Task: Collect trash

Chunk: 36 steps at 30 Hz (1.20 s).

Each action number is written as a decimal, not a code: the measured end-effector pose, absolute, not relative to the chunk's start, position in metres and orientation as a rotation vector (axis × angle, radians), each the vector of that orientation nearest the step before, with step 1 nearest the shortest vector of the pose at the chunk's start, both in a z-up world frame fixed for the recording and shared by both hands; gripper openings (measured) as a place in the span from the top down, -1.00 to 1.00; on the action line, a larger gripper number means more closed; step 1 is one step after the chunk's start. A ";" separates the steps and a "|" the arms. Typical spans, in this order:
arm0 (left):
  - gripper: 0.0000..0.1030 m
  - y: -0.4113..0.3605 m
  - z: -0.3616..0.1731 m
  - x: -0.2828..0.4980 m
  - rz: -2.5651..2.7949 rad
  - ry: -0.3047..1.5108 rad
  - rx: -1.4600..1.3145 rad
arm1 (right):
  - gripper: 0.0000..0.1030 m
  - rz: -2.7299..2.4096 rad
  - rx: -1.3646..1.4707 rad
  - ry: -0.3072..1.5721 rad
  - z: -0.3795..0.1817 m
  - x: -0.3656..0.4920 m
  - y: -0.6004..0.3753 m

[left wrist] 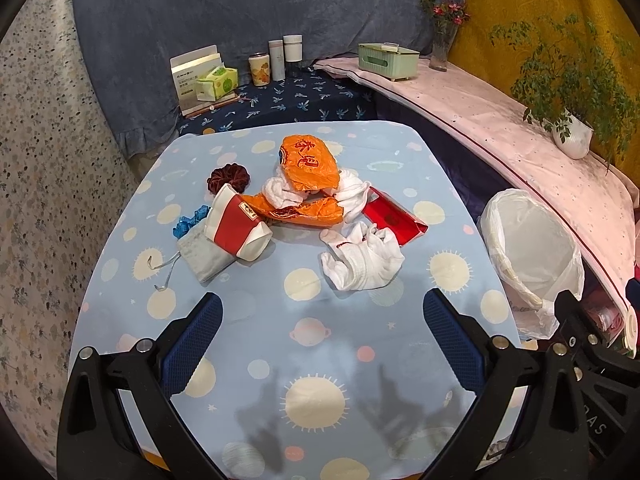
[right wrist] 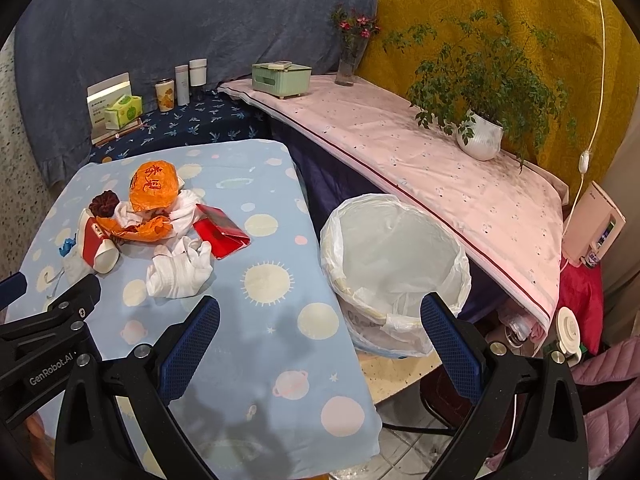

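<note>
Lined bin (right wrist: pixel 394 268) stands beside littered table (right wrist: pixel 280 280).

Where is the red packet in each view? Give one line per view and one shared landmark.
Left wrist view: red packet lies right of centre, behind the white cloth.
Right wrist view: red packet lies left of centre, beside the same cloth.
Shared landmark: the lined bin stands off the table's right edge.

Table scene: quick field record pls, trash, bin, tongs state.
surface: table under a blue planet-print cloth
trash pile: orange plastic bags, red packet, red-and-white paper cup on its side, white crumpled cloth
other items: dark red scrunchie, grey drawstring pouch
bin: white-lined bin beside the table's right edge, looks empty
left tongs: open, holding nothing
right tongs: open, holding nothing
</note>
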State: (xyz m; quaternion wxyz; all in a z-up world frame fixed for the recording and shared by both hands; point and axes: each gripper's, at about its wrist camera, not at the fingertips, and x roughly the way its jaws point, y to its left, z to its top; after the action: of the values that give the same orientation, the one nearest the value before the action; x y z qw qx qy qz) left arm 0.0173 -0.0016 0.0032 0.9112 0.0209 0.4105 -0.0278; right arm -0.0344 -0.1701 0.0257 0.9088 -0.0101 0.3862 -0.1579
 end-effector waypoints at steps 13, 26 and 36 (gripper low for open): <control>-0.86 -0.003 0.004 0.019 -0.059 0.837 0.050 | -0.87 -0.335 -0.022 0.798 0.026 -0.034 -0.174; -0.86 -0.006 0.001 0.019 -0.084 0.817 0.060 | -0.87 -0.364 -0.027 0.797 0.024 -0.033 -0.176; -0.86 -0.009 -0.003 0.021 -0.113 0.813 0.068 | -0.87 -0.384 -0.016 0.789 0.022 -0.032 -0.179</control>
State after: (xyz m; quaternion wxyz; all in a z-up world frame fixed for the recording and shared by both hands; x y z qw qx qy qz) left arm 0.0207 -0.0090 -0.0030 0.9163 0.0333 0.3953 -0.0550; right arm -0.0319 -0.1790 0.0223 0.9051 -0.0078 0.3822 -0.1860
